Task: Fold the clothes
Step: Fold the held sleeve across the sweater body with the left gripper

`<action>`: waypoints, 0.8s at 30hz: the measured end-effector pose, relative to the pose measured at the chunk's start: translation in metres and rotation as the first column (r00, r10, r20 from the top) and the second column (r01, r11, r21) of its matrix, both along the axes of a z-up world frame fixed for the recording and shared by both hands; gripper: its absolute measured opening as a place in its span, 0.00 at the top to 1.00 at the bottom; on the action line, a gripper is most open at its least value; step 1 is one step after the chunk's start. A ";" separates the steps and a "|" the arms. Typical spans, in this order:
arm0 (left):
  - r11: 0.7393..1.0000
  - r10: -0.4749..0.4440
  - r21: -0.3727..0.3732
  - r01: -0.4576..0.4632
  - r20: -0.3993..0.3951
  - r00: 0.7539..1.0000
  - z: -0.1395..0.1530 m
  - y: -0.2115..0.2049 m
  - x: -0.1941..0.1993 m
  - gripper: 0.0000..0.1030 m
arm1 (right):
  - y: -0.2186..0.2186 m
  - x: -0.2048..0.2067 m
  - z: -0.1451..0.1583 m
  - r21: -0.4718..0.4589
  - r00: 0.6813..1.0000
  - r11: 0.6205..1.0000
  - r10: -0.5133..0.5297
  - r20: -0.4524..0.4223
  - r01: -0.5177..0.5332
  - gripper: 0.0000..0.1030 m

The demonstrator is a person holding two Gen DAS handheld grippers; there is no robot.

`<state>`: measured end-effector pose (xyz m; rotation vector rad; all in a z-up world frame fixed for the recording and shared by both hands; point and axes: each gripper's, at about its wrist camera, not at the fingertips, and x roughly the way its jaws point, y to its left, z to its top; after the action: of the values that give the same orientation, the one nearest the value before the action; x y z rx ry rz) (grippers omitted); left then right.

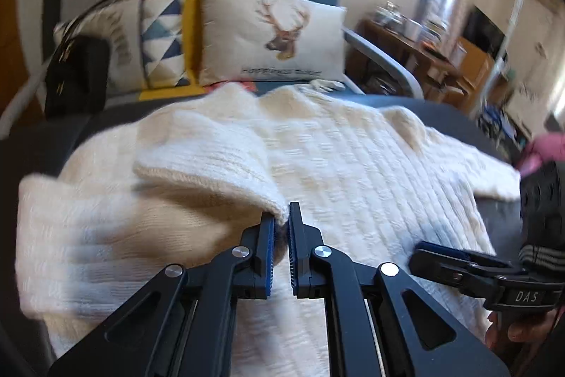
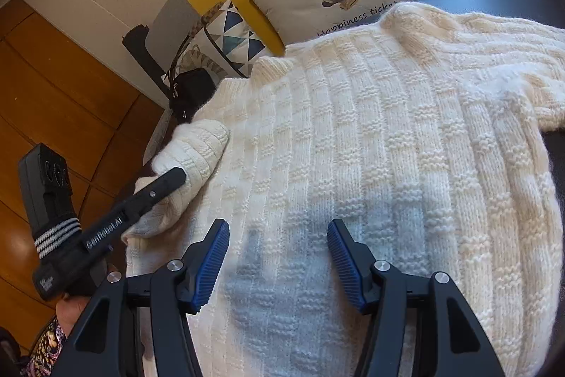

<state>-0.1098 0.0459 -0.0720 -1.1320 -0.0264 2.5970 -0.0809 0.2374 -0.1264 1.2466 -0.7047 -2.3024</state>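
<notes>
I had the cream, rib-knitted wool sweater lying flat on the dark grey sofa seat, its collar end toward the white deer-print cushion at 12 o'clock and its hem toward me at 6 o'clock. So the long axis of the body ran 12 to 6 in both wrist views.

The left gripper was clenched on the knitted cuff of one sleeve, the fabric pinched between the blue pads. From the fingertips the sleeve trailed away toward 10 o'clock, bunched over the left edge of the body. In the right wrist view this same gripper came in from 8 o'clock, with the sleeve end wrapped about its tip.

The right gripper was released, jaws standing apart and holding nothing, poised above the lower middle of the body panel. I could not tell whether its pads touched the knit.

The other sleeve lay spread toward 3 o'clock, just beside the right gripper in the left wrist view.

Judgement: the left hand was nearer the work. The held sleeve would need carrying across the long axis toward 3 o'clock and laying flat over the chest; left view was motion-blurred, so the pinch depth was uncertain.
</notes>
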 end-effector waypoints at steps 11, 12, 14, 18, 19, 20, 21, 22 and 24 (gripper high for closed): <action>0.976 -0.106 0.203 0.073 0.153 0.983 -0.022 0.023 -0.001 0.83 | 0.006 0.002 0.006 0.021 1.000 1.000 -0.015 -0.020 0.016 0.42; 0.969 -0.110 0.234 0.080 0.117 0.987 -0.018 0.017 0.010 0.83 | 0.007 0.002 0.007 0.012 1.000 1.000 -0.010 -0.021 0.010 0.42; 0.966 -0.071 0.252 0.050 0.074 0.995 -0.013 0.004 0.027 0.83 | 0.008 -0.001 0.006 -0.029 1.000 1.000 0.009 -0.006 -0.009 0.42; 0.954 0.060 0.293 -0.071 0.046 0.997 -0.012 -0.039 0.056 0.83 | 0.009 -0.014 -0.006 -0.152 0.998 0.988 -0.004 0.067 0.014 0.42; 0.951 0.097 0.291 -0.109 0.053 0.994 -0.013 -0.049 0.059 0.83 | 0.008 -0.020 -0.008 -0.172 0.997 0.985 -0.016 0.081 0.029 0.42; 0.947 0.127 0.288 -0.141 0.068 0.990 -0.014 -0.058 0.059 0.83 | 0.007 -0.026 -0.010 -0.186 0.995 0.981 -0.032 0.093 0.049 0.42; 0.939 0.163 0.289 -0.185 0.099 0.982 -0.019 -0.068 0.058 0.83 | 0.006 -0.032 -0.012 -0.200 0.993 0.977 -0.048 0.106 0.068 0.42; 0.930 0.196 0.290 -0.226 0.131 0.972 -0.023 -0.078 0.057 0.83 | 0.005 -0.038 -0.013 -0.210 0.991 0.974 -0.063 0.117 0.086 0.42; 0.909 0.229 0.307 -0.281 0.194 0.954 -0.034 -0.097 0.056 0.83 | 0.003 -0.048 -0.015 -0.221 0.987 0.968 -0.090 0.133 0.118 0.42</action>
<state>-0.0542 -0.0513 -0.1062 -1.2648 -0.6656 2.5783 -0.1292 0.2400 -0.1412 1.2762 -1.0693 -2.1645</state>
